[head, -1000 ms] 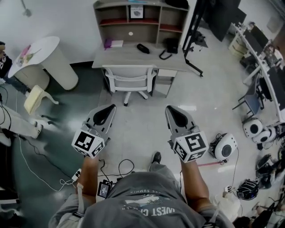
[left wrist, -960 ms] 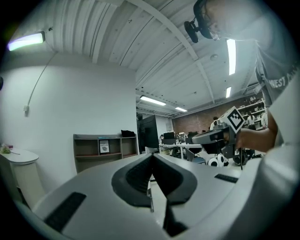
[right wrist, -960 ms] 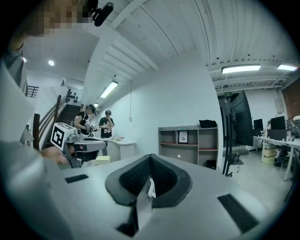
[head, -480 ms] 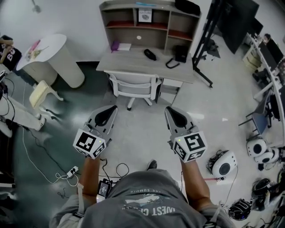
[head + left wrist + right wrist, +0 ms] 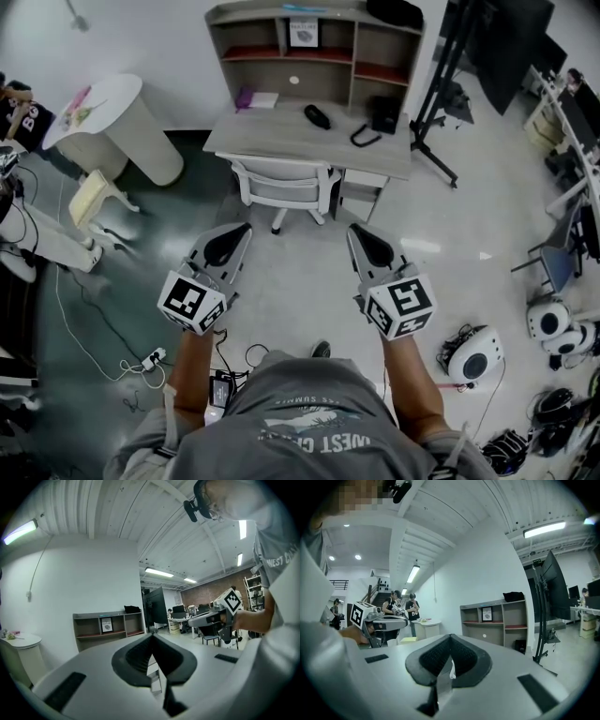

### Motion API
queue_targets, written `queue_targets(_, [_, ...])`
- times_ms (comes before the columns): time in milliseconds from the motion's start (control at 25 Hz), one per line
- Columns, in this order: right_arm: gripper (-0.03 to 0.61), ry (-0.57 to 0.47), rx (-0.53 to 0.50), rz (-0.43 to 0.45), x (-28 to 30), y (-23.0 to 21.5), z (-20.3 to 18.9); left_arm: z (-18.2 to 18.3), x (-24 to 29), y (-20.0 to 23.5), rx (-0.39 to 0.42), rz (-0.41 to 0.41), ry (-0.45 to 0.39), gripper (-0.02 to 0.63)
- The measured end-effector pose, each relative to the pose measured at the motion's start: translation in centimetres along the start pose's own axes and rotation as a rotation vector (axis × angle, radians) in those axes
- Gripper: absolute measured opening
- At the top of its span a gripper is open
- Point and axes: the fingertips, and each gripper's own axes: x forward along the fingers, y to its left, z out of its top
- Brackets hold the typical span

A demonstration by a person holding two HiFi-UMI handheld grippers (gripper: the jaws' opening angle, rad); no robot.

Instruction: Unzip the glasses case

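Observation:
A small dark oval case (image 5: 317, 116), likely the glasses case, lies on the grey desk (image 5: 281, 136) far ahead in the head view. Both grippers are held out level over the floor, well short of the desk. My left gripper (image 5: 241, 229) is shut with nothing between its jaws, which meet at a point (image 5: 152, 637). My right gripper (image 5: 356, 229) is shut and empty too (image 5: 450, 637). Each gripper view shows the other gripper beside it, the right gripper (image 5: 219, 615) and the left gripper (image 5: 374, 617). The case does not show in either gripper view.
A white chair (image 5: 281, 180) is tucked under the desk, below a shelf unit (image 5: 309, 42). A black bag-like object (image 5: 382, 112) sits on the desk. A round white table (image 5: 103, 108) stands left, a black stand (image 5: 439, 103) right. Cables (image 5: 94, 319) and white devices (image 5: 473, 352) lie on the floor.
The desk and chair have shifted lower and to the right in the head view as the person walks toward them. Both grippers keep the same shut pose in front of the body.

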Motion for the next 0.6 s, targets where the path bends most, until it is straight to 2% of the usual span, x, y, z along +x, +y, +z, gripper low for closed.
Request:
queue_targets(240, [0.011, 0.007, 0.021, -0.008, 0.2, -1.3, -0.6, 0.1, 1.8, 0.2, -0.001, -0.015, 0.006, -0.002])
queue_targets(600, [0.011, 0.029, 0.022, -0.091, 1.9, -4.7, -0.8, -0.4, 7.1, 2.1, -0.02, -0.105, -0.024, -0.002])
